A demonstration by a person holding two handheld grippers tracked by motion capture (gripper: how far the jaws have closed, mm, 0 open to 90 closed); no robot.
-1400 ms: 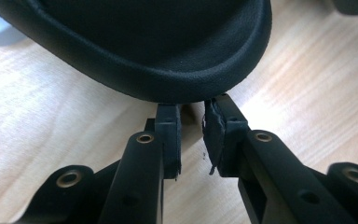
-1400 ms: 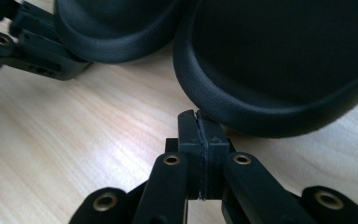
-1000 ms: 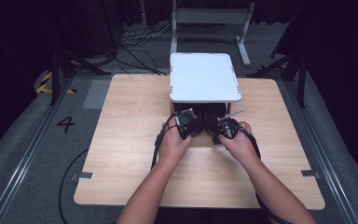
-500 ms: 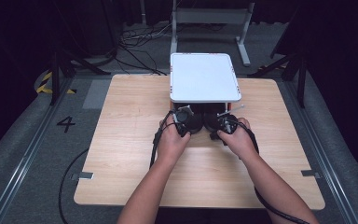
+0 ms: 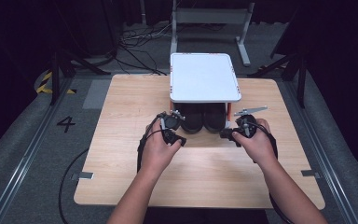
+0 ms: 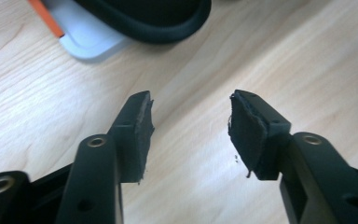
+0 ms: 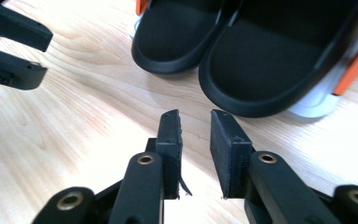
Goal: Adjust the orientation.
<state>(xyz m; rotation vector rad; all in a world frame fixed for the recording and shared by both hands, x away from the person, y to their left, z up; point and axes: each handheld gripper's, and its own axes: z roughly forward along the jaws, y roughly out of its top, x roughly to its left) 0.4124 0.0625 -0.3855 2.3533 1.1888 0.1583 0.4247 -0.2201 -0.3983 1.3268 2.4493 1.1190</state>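
Two black shoes (image 5: 203, 119) stand side by side under a white-topped rack (image 5: 204, 77) with orange legs. My left gripper (image 5: 177, 137) is just in front of the left shoe, open, with bare wood between its pads (image 6: 191, 121). My right gripper (image 5: 227, 134) is in front of the right shoe, open by a narrow gap with nothing in it (image 7: 196, 126). The right gripper view has both shoe toes (image 7: 261, 70) close ahead and the left gripper's jaws at the top left. In the left gripper view, a shoe toe (image 6: 149, 21) and a white rack foot (image 6: 91, 39) lie ahead.
The rack stands at the back middle of a wooden table (image 5: 121, 154). Bare wood stretches left, right and in front of the hands. Grey floor with cables (image 5: 135, 39) and a metal frame (image 5: 209, 18) lies beyond the table.
Both hands have drawn back from the shoes toward the table's front and spread apart. The right gripper has moved right.
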